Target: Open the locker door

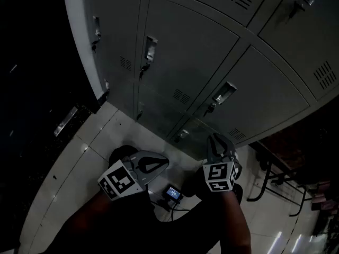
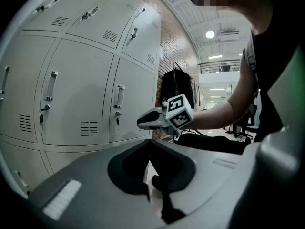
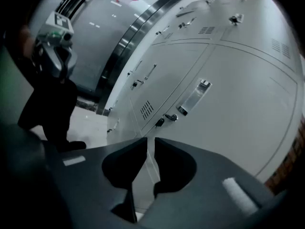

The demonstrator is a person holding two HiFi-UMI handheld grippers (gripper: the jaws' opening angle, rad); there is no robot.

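1. Left gripper [image 2: 147,146]: jaw tips pressed together, nothing in them. It is held low over the tiled floor [image 1: 87,142], aside from the lockers.
2. Right gripper [image 3: 149,143]: jaws a thin slit apart, nothing between them. It points at the locker bank and is not touching it.
3. Locker door [image 3: 228,94]: shut, ahead of the right gripper. It has a recessed pull handle [image 3: 194,97], with a keyed lock [image 3: 171,117] just below.
4. Neighbouring locker doors [image 1: 183,46]: further along the bank, all shut.

Handling note (judgement): this is the approach stage.
- Spread the right jaws wider before reaching the handle.
- Seat one jaw behind the handle's lip, close firmly, then pull outward along the door's swing rather than sideways.
- The lock may need turning first.
- Keep the left gripper out of the door's path.
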